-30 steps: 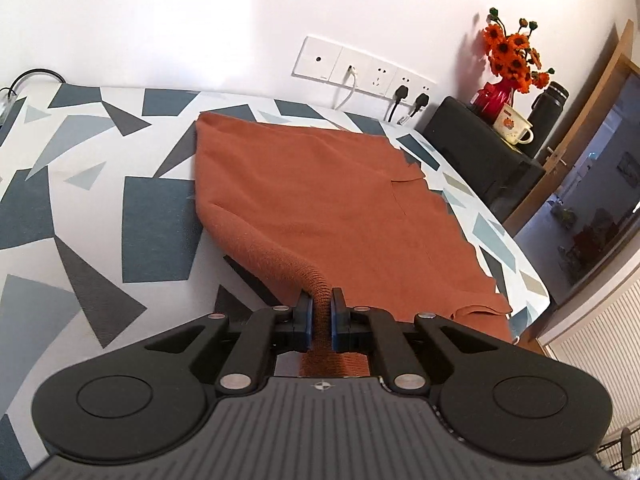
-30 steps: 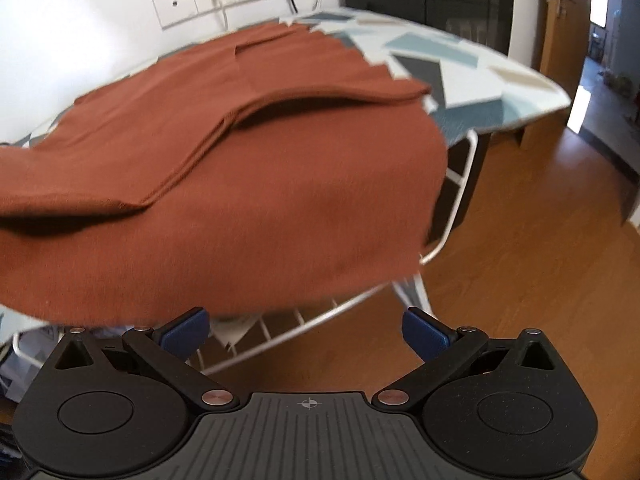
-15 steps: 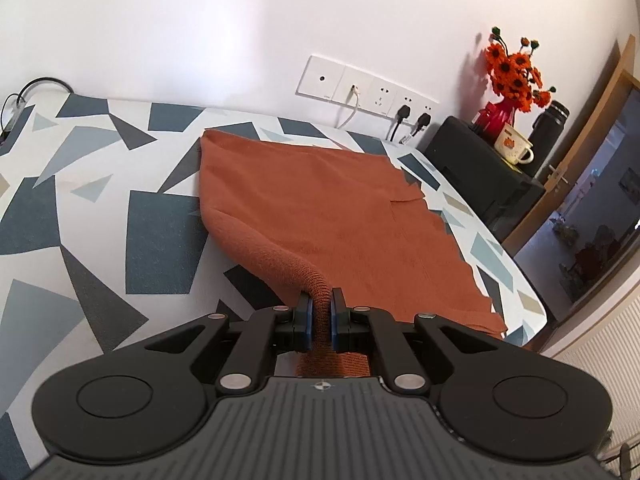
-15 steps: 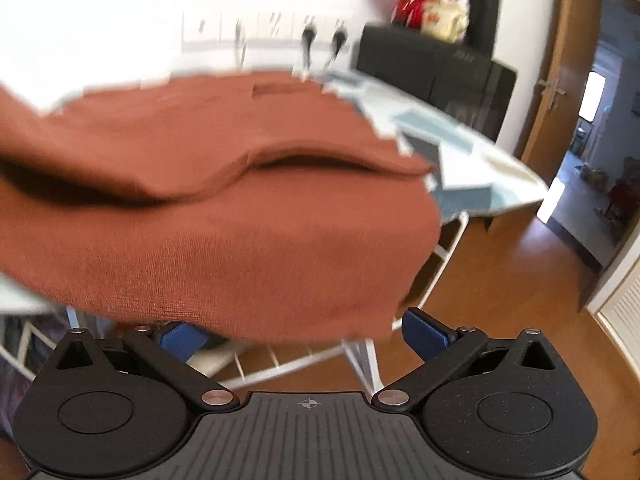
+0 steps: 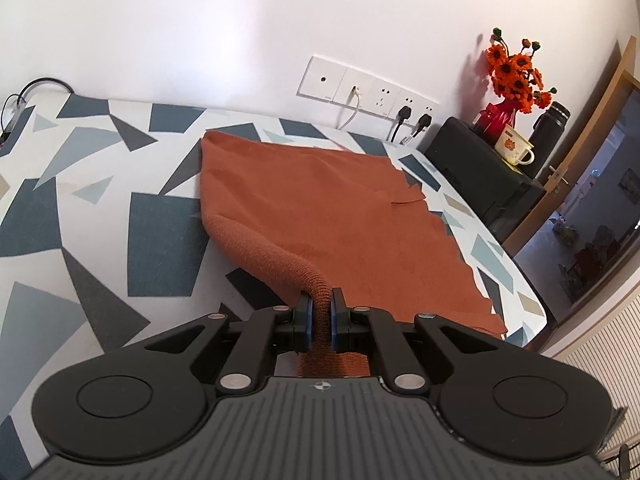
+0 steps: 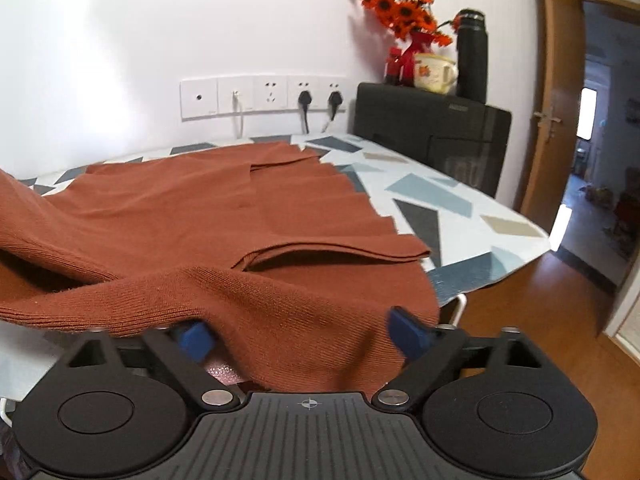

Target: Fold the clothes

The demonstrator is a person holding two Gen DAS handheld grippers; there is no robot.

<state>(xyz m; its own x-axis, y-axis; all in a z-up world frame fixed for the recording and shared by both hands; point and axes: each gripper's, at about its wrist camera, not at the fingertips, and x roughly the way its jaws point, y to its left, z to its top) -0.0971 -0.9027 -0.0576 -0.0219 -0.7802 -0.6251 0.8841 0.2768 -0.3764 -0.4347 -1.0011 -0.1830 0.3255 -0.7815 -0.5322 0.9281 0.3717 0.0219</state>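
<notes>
There was one rust-orange garment (image 5: 320, 208) lying on one surface (image 5: 92, 216) covered with a cloth of grey and blue triangles. Two tongs were in view: the left tongs (image 5: 320, 316), with two fingers pinched on a ridge of the garment, and the right tongs (image 6: 298, 334), with two blue-tipped fingers (image 6: 406, 330) spread wide and cloth draped between them. On the far wall sat one strip of five white plates (image 6: 262, 96), with one white cable and two black plugs (image 6: 305, 98) in it. At the far right stood one black cabinet (image 6: 432, 120), carrying one red vase of orange flowers (image 6: 404, 12), one mug (image 6: 432, 73) and one black flask (image 6: 472, 56). One wooden door (image 6: 556, 92) stood at the right.
</notes>
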